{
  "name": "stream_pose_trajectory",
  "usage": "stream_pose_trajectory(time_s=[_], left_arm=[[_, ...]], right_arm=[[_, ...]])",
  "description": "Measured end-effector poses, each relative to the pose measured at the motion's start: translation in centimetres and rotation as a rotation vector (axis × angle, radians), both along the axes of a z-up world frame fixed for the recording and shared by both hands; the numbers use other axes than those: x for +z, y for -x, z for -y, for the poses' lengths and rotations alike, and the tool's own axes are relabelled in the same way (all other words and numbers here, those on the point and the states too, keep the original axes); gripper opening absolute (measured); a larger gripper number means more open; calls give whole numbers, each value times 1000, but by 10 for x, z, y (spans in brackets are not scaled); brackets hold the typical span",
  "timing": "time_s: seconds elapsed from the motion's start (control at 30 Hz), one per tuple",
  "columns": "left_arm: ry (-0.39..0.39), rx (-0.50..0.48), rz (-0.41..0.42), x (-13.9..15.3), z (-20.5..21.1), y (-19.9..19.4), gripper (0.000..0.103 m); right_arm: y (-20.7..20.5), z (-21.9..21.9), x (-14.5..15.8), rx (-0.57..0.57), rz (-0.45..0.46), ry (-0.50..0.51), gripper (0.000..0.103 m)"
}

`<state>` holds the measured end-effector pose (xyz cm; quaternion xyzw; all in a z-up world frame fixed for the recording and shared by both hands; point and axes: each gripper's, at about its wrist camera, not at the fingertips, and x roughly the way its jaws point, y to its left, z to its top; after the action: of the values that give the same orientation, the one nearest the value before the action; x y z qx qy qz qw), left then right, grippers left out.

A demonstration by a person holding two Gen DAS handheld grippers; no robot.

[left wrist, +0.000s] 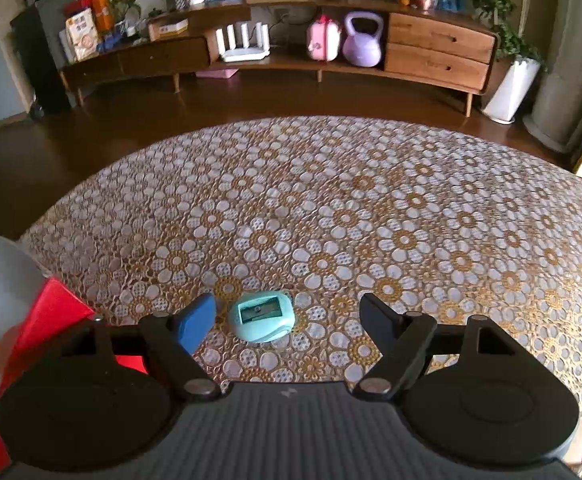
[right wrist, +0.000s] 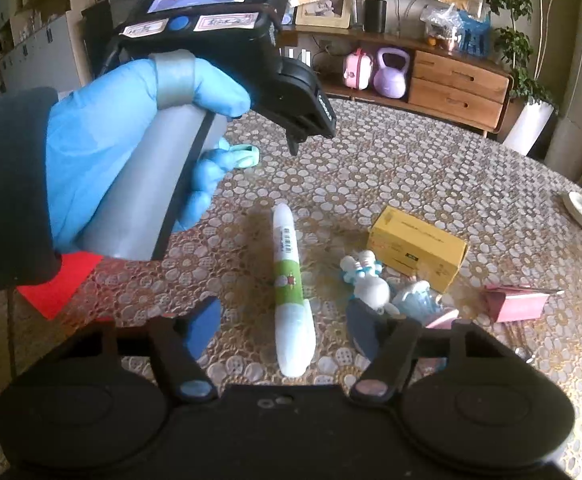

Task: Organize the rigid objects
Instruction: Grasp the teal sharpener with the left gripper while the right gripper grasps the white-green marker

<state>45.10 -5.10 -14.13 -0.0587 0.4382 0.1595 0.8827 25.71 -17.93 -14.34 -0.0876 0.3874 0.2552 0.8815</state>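
Pencil sharpener (left wrist: 260, 316), small and teal, lies on the flowered tablecloth (left wrist: 331, 208) between the fingers of the left gripper (left wrist: 291, 314). The fingers are spread and do not touch it. The blue pad (left wrist: 197, 322) sits just at its 9 o'clock side, and the black finger (left wrist: 381, 320) is farther off at 3 o'clock. A red sheet (left wrist: 47, 320) lies at 9 o'clock from this gripper.

In the right wrist view, a white and green pen (right wrist: 293, 292) lies between the fingers of the right gripper (right wrist: 287, 330). These fingers are spread too, with a gap on each side of the pen. The pen points toward 12 o'clock.

At 2 o'clock from the pen lies a little white and blue toy figure (right wrist: 367, 280), and just past it stands a yellow box (right wrist: 419, 244). A small pink box (right wrist: 515, 304) lies at 3 o'clock, well apart.

At 10 o'clock, a hand in a blue glove (right wrist: 103, 152) grips the grey handle of the left gripper.

Far back, a wooden sideboard (left wrist: 439, 46) holds a purple kettlebell (left wrist: 362, 40) and a pink case (left wrist: 323, 38).
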Motion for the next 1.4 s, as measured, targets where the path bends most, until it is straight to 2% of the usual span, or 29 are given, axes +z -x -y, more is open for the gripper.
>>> stream_pose_trajectory(time_s=[0.2,0.37,0.63,0.73,0.8,0.9,1.2,1.4], left_arm=[[19,21,-16,-12,-5,-8,67],[42,28,-8,-16,-10,-8,64],[38,-11,22,-16,-9,-5,39],[40,-16,26,-16,-9,-3,39],[37,-21,29,-16,-9,-2,39],[42,-22,24,-16,-10,0,39],[66,-26,9,-6,-11,17,39],[99,-61,8,13,-6,41,39]], right_arm=[[-2,-6,-3,12,-2,12,60],[-9,-8,-7,12,-8,24,56],[-13,-15,-10,8,14,40,49],[-13,-18,-10,8,23,44,43],[-11,-20,-9,11,35,53,31],[-11,-24,-8,-7,52,66,23],[-7,3,6,-123,5,-49,21],[8,20,23,-152,2,-99,21]])
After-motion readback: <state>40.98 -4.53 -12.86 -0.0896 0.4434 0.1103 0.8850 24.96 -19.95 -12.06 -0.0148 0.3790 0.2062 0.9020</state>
